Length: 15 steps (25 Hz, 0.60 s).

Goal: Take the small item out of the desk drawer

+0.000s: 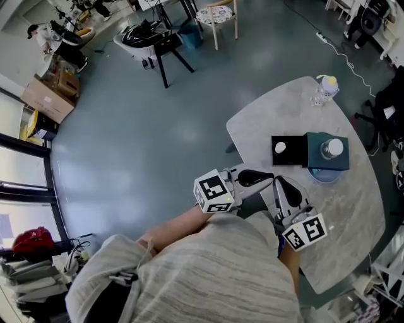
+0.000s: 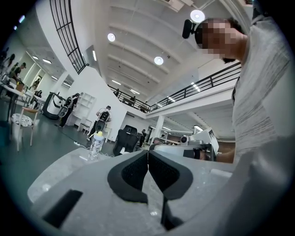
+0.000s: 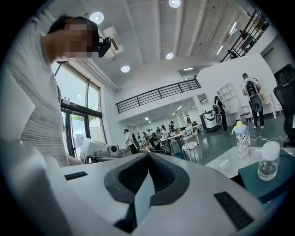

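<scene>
A dark teal drawer box [image 1: 328, 159] stands on the grey oval table [image 1: 353, 214], with a small clear jar [image 1: 332, 148] on top. Its black drawer [image 1: 290, 151] is pulled out to the left and holds a small white item [image 1: 280, 149]. Near the table's front edge, short of the drawer, my left gripper [image 1: 270, 177] and my right gripper [image 1: 280, 181] are side by side, both shut and empty. The left gripper view shows its jaws [image 2: 148, 154] pressed together above the tabletop. In the right gripper view the jaws [image 3: 148, 155] are shut too, with the teal box [image 3: 272, 182] and the jar [image 3: 268, 161] at the right.
A clear baby bottle [image 1: 324, 89] with a yellow top stands at the table's far edge, and also shows as the bottle [image 2: 96, 144] and the bottle [image 3: 241, 138]. Beyond the table lie open floor, a black chair [image 1: 165, 47], a wooden chair [image 1: 218, 16] and cardboard boxes [image 1: 47, 98].
</scene>
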Each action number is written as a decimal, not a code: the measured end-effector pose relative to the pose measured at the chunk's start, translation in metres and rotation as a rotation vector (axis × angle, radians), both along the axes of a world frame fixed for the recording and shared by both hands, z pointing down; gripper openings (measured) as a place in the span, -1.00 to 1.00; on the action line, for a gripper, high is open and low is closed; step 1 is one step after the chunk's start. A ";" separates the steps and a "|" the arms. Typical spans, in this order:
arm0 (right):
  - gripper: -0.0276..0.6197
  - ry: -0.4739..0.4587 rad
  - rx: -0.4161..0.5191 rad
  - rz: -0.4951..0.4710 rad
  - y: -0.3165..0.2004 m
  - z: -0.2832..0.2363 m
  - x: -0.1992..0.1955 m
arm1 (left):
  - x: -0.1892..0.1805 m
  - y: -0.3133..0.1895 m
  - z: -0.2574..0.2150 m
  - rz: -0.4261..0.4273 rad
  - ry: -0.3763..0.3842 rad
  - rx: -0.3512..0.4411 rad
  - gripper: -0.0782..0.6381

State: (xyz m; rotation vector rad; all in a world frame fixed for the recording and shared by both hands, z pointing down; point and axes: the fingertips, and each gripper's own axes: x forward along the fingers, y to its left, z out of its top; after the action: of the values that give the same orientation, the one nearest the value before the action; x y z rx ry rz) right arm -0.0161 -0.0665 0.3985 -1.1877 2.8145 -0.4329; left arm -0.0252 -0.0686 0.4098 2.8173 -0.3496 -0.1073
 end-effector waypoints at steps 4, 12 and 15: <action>-0.88 0.014 -0.033 -0.010 -0.011 0.010 0.002 | 0.000 -0.011 0.013 -0.019 -0.015 -0.025 -0.73; -0.88 0.017 -0.065 -0.014 -0.033 0.023 0.020 | 0.011 -0.036 0.035 -0.037 -0.079 -0.035 -0.73; -0.88 0.029 -0.077 -0.014 -0.039 0.029 0.030 | 0.022 -0.044 0.045 -0.021 -0.108 -0.035 -0.73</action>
State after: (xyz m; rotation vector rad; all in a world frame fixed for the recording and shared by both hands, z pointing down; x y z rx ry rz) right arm 0.0144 -0.1056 0.4279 -1.1986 2.8563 -0.5340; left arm -0.0033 -0.1130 0.4551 2.7920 -0.4020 0.0463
